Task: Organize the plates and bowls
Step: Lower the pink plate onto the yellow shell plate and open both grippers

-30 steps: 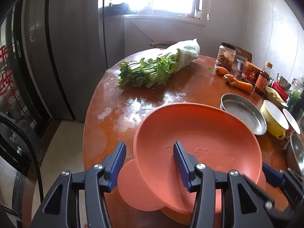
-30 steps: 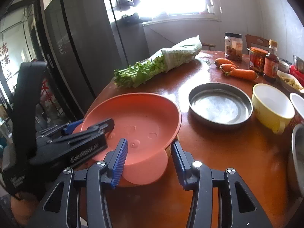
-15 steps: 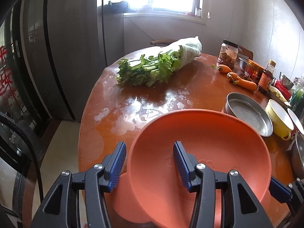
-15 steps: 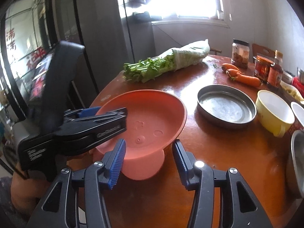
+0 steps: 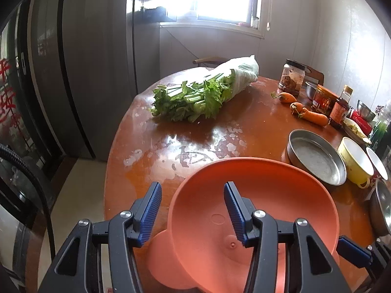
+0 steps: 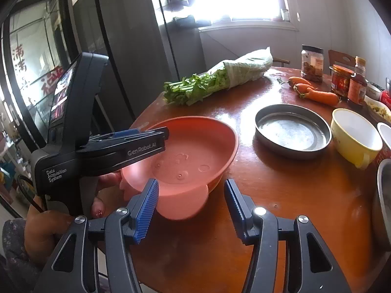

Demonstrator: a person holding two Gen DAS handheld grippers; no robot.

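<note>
An orange plastic bowl with ear-shaped tabs (image 5: 264,210) (image 6: 193,151) sits tilted at the near edge of the round wooden table (image 5: 185,144). My left gripper (image 5: 193,210) is open, its fingers straddling the bowl's left rim. The left gripper also shows from the side in the right wrist view (image 6: 136,144), over the bowl's left rim. My right gripper (image 6: 190,200) is open, its fingers on either side of the bowl's near tab. A round metal plate (image 6: 292,130) (image 5: 316,160) and a yellow bowl (image 6: 355,136) lie to the right.
A bunch of celery in a bag (image 5: 207,92), carrots (image 6: 315,92), jars and sauce bottles (image 6: 349,85) stand at the back and right. Another metal bowl (image 6: 385,200) is at the right edge. A dark fridge (image 5: 80,73) stands left of the table.
Both grippers have pulled back and risen with the orange bowl between them; the bowl now tilts more and sits nearer the table's near edge. Jaws stay open.
</note>
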